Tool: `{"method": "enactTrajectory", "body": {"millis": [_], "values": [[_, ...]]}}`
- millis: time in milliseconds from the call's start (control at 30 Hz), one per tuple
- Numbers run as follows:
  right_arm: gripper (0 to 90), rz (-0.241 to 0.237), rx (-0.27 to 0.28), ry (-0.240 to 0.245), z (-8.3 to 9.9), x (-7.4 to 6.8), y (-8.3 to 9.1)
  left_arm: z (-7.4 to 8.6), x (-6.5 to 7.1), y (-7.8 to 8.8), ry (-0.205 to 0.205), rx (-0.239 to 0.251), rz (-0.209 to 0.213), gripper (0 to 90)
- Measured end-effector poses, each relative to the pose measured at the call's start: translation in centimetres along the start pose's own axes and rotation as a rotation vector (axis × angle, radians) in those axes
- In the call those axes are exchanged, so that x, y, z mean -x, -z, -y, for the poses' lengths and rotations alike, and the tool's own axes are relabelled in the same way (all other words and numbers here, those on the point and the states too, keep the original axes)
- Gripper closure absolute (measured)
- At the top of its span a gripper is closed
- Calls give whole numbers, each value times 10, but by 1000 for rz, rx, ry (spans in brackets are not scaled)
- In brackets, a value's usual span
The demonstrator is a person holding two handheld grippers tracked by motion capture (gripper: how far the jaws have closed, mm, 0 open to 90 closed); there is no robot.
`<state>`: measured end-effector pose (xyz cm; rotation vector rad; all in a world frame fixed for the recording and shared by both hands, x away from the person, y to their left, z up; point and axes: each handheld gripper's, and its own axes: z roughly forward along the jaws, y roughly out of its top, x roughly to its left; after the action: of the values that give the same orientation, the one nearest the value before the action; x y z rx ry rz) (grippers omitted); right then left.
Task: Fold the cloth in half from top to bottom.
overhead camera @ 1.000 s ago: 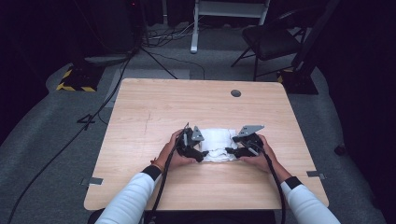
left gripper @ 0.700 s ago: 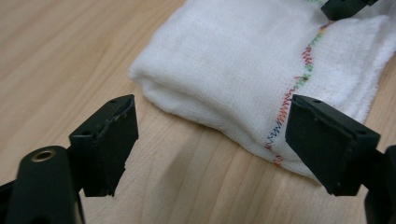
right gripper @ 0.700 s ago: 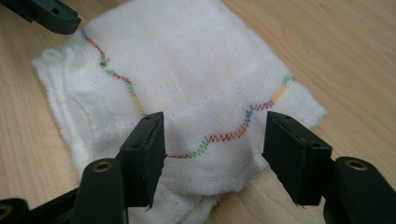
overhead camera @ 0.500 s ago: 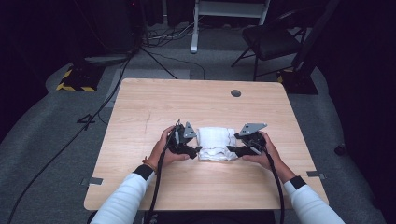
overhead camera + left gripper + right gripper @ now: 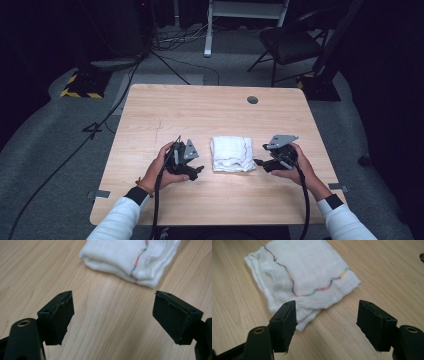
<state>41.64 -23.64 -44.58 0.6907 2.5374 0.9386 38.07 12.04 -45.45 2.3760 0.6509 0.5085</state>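
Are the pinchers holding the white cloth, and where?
No. The left gripper and right gripper are both open and empty; the folded white cloth lies loose on the table between them.

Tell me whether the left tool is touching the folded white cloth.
Apart. In the left gripper view the left tool stands open over bare wood, with a strip of table between its jaws and the folded white cloth.

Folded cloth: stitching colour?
White cloth with a wavy line of multicoloured stitching: red, yellow, green, blue. Clearest in the right gripper view.
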Motion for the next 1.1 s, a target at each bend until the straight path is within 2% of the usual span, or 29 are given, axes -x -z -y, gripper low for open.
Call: {"method": "enactTrajectory", "body": {"millis": [200, 433, 600, 767, 900, 1000, 1100], "values": [[316, 28, -22, 15, 13, 1, 11, 17, -3, 8, 28, -17, -20, 183], [303, 48, -48, 5, 32, 1, 21, 34, 3, 13, 23, -54, -70, 182], [303, 68, -60, -4, 46, -1, 27, 45, 7, 16, 19, -64, -75, 178], [302, 67, -66, -46, 66, 2, 30, 56, 8, 19, 34, -61, -57, 165], [302, 68, -53, -88, 82, 5, 35, 68, 6, 21, 69, -52, -42, 166], [301, 75, -40, -121, 96, 7, 41, 73, 6, 20, 61, -77, -74, 163], [296, 97, -40, -148, 108, 10, 46, 79, 3, 22, 109, -72, -63, 173]]}}
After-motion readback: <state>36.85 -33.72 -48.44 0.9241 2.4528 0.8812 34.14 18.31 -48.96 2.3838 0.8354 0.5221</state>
